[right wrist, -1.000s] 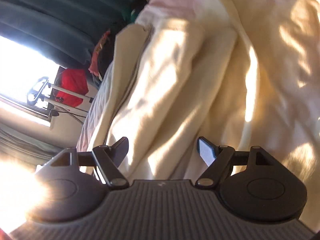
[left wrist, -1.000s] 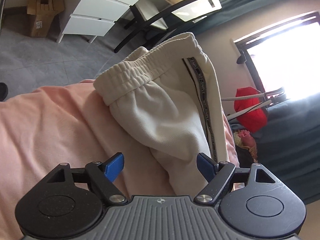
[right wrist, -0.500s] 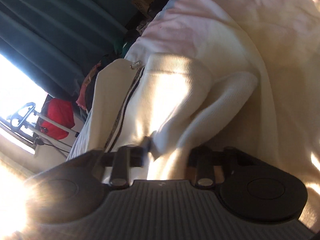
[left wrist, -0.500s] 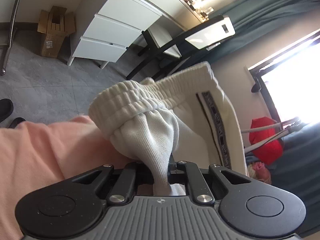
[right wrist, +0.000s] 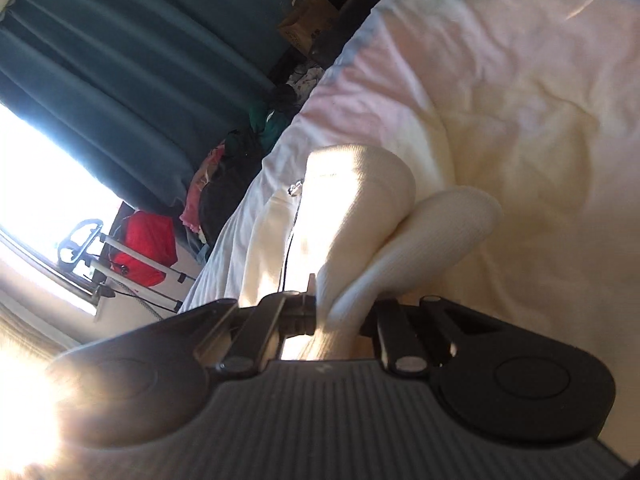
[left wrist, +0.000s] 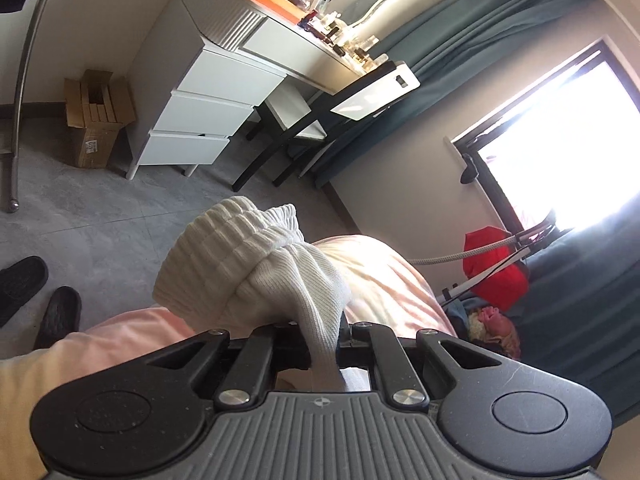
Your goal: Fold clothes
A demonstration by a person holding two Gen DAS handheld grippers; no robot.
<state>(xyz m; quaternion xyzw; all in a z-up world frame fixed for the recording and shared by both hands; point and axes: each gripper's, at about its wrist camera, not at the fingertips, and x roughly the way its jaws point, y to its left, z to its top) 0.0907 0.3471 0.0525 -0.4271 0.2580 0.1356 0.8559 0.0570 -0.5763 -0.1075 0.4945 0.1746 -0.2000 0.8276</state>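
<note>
- Cream ribbed cloth, the trousers (left wrist: 256,272), bunches up out of the left tongs (left wrist: 324,344), which are clamped on a pinch of it; their jaws have just been closing onto the fabric.
- The elastic waistband (left wrist: 224,240) curls over above that grip, lifted off the pink bed cover (left wrist: 384,280).
- The right tongs (right wrist: 340,320) are likewise clamped on the trousers, on a ribbed fold (right wrist: 440,232), having just closed on it.
- In the right wrist view the rest of the garment trails down to the pale bed cover, sunlit and partly blurred.
- Past the bed stand a white dresser (left wrist: 200,120), a cardboard box (left wrist: 96,120), teal curtains (left wrist: 480,32) and a red bag (left wrist: 496,272).
</note>
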